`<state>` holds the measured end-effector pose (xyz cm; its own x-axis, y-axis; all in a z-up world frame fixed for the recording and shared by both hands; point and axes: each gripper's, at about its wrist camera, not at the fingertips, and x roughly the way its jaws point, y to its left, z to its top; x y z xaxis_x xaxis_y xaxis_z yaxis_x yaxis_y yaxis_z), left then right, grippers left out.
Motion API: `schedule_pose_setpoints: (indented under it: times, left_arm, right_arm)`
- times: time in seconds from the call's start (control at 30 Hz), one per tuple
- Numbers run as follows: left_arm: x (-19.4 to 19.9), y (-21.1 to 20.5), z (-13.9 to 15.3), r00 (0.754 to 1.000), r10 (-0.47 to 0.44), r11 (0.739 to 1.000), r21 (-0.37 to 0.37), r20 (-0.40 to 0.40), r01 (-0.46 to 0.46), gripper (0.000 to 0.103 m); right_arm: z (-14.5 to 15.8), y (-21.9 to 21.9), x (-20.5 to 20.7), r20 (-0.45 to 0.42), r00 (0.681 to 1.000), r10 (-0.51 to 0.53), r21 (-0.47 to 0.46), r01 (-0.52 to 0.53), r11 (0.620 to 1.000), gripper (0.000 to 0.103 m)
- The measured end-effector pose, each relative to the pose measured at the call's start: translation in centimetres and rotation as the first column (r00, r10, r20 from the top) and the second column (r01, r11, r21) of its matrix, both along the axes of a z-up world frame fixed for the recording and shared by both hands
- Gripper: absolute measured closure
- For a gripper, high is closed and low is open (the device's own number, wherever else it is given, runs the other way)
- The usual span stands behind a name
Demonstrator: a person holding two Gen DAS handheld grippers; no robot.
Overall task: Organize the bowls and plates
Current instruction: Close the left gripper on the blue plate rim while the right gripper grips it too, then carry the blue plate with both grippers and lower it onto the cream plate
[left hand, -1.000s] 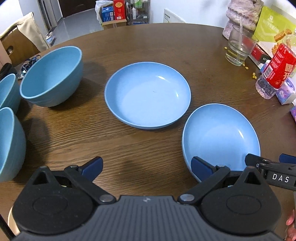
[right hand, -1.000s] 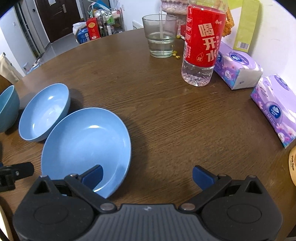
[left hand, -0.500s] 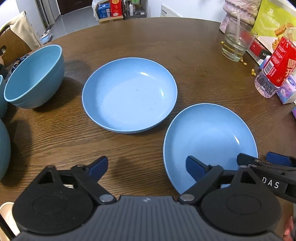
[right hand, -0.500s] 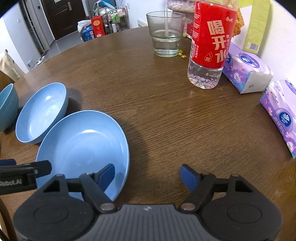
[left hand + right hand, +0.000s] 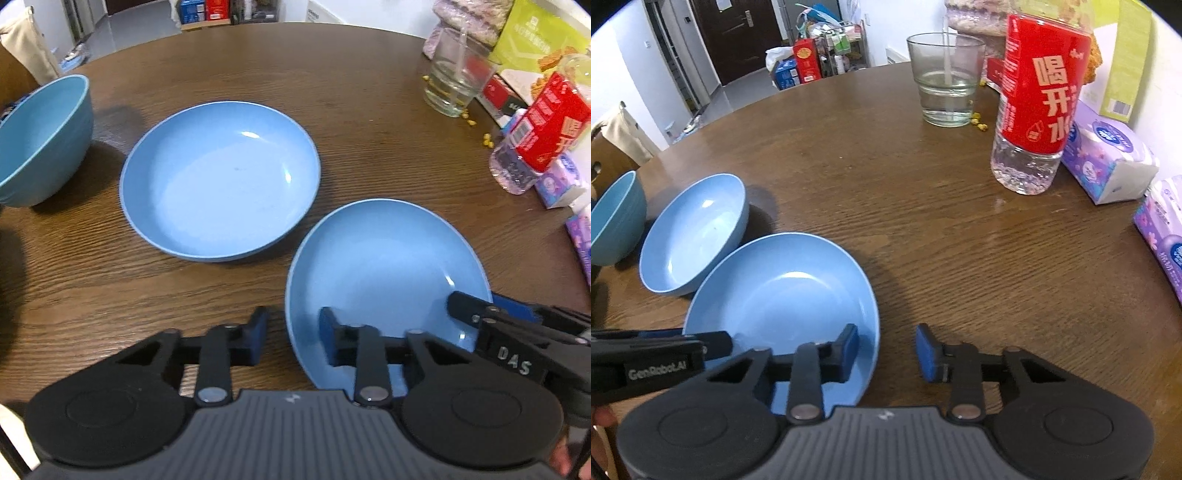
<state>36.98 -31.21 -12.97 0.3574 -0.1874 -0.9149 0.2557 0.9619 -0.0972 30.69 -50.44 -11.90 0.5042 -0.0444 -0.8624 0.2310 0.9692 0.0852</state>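
Note:
Two light-blue plates lie on the round wooden table (image 5: 369,110). The near plate (image 5: 384,273) (image 5: 783,302) has a gripper at each side. My left gripper (image 5: 293,341) straddles its left rim, jaws closing, one pad outside and one inside, with a small gap showing on both sides. My right gripper (image 5: 888,350) straddles the right rim in the same way, also closing, its outer pad clear of the rim. The right gripper's fingers (image 5: 465,304) show on the plate's far side. The second plate (image 5: 221,184) (image 5: 690,236) rests just beyond, untouched.
A deeper teal bowl (image 5: 37,140) (image 5: 613,221) stands at the left. A glass of water (image 5: 945,85), a red-labelled bottle (image 5: 1038,110) and purple tissue packs (image 5: 1108,166) line the right side. A chair and a doorway lie beyond the table's far edge.
Both grippers' jaws have narrowed from wide open to a small gap around the near plate's rim. The left gripper has shifted right and down toward that plate.

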Motion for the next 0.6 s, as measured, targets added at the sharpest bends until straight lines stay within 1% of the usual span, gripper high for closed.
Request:
schedule_pose_setpoints:
  times: [0.03, 0.07, 0.1, 0.2, 0.6]
  left_arm:
    - [-0.02, -0.08, -0.01, 1.0, -0.006, 1.0, -0.005, 0.0, 0.006, 0.082]
    - [-0.02, -0.19, -0.04, 1.0, -0.012, 1.0, -0.009, 0.001, 0.012, 0.084]
    - [-0.05, -0.27, -0.04, 1.0, -0.015, 1.0, -0.01, 0.002, 0.015, 0.084]
    - [-0.05, -0.36, -0.09, 1.0, -0.019, 1.0, -0.008, 0.007, 0.019, 0.084]
    - [-0.34, 0.03, -0.02, 1.0, -0.018, 1.0, -0.011, 0.007, 0.018, 0.084]
  right_arm:
    - [0.0, 0.07, -0.01, 0.003, 1.0, 0.005, 0.008, -0.005, 1.0, 0.084]
    - [0.0, 0.18, -0.02, 0.007, 1.0, 0.01, 0.015, -0.01, 1.0, 0.086]
    - [0.0, 0.32, -0.03, 0.01, 1.0, 0.015, 0.019, -0.015, 1.0, 0.091]
    - [-0.01, 0.61, -0.07, 0.016, 1.0, 0.019, 0.004, -0.02, 1.0, 0.091]
    - [0.17, 0.84, -0.61, 0.027, 0.999, 0.031, 0.004, -0.031, 1.0, 0.092]
